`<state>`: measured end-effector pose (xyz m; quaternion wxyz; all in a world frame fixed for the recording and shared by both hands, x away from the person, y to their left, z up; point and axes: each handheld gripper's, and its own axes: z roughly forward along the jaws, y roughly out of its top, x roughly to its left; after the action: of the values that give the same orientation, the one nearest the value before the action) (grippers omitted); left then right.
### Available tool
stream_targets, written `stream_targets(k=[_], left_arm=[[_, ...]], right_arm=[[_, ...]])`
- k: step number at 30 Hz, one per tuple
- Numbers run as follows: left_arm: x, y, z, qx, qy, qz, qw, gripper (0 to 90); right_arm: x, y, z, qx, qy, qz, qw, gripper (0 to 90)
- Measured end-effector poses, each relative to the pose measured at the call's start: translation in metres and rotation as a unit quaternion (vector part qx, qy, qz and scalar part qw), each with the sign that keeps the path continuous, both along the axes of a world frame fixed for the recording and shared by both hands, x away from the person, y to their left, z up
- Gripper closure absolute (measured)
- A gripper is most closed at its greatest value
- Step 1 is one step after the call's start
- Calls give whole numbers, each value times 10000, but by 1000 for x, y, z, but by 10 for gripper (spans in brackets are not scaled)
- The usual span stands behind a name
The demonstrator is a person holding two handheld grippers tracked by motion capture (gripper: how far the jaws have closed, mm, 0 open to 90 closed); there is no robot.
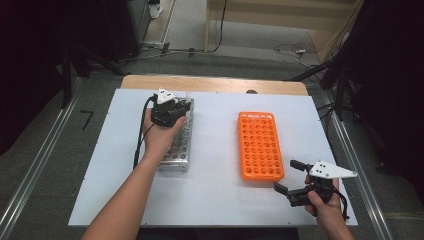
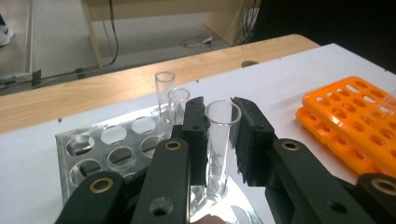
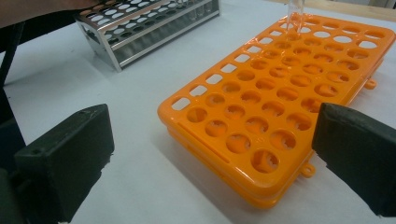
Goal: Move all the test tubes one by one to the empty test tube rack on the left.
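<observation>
My left gripper (image 2: 223, 116) is shut on a clear glass test tube (image 2: 220, 144), its black pads pressing the tube just below the rim. The tube stands upright over the far end of the metal rack (image 2: 93, 149); its lower end is hidden behind the jaws. In the high view the left gripper (image 1: 172, 107) sits over the far end of that rack (image 1: 177, 152). My right gripper (image 1: 286, 176) stands open at the near right corner of the orange rack (image 1: 259, 145), with nothing between its jaws (image 3: 210, 158).
Two more clear tubes (image 2: 164, 86) (image 2: 178, 102) stand in the metal rack's far row. One clear tube (image 3: 295, 16) stands at the far end of the orange rack (image 3: 280, 93). White table sheet (image 1: 215, 180) lies between the racks, with a wooden edge (image 1: 215, 83) beyond.
</observation>
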<state>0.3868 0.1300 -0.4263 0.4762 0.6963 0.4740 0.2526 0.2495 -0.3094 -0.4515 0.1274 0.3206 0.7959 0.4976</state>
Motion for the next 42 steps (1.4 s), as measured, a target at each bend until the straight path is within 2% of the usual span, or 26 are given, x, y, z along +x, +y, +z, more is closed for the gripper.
stream_targets(k=[5, 9, 14, 16, 17, 18, 20, 24, 25, 28, 36, 42], left_arm=[[0, -3, -3, 235, 156, -20, 9996, 750], [1, -5, -3, 322, 238, 45, 9992, 720], [1, -4, -3, 349, 310, 4, 9989, 703], [0, -3, -2, 293, 309, -21, 9991, 665], [-1, -2, -1, 276, 307, -42, 9991, 592], [-2, -2, 0, 256, 293, -49, 9992, 592], [-5, 0, 3, 179, 302, -71, 9994, 477], [-16, 3, 8, -65, 232, -127, 9996, 247], [-19, 3, 8, -130, 220, -146, 9996, 247], [-29, 5, 10, -230, 177, -191, 9994, 144], [-61, 11, 14, -388, 72, -462, 9982, 14], [-85, 15, 14, -461, -38, -656, 9968, 0]], right_arm=[[0, 0, 1, 8, -36, 3, 10000, 0], [0, 0, 0, 8, -19, -1, 10000, 0], [0, 0, 0, 9, -18, 2, 10000, 0], [1, -1, 0, 12, -24, 5, 10000, 0], [1, -1, 0, 24, -15, 0, 10000, 0], [1, -1, 0, 24, -15, 0, 10000, 0], [1, -1, 0, 38, 0, -4, 10000, 0], [2, 1, -1, 15, 1, 31, 10000, 0], [2, 1, -1, 15, 1, 31, 10000, 0], [2, 3, -1, 24, 31, 48, 10000, 0], [5, 7, 2, 71, 48, 24, 10000, 0], [11, 15, 7, 68, 24, 63, 10000, 0]])
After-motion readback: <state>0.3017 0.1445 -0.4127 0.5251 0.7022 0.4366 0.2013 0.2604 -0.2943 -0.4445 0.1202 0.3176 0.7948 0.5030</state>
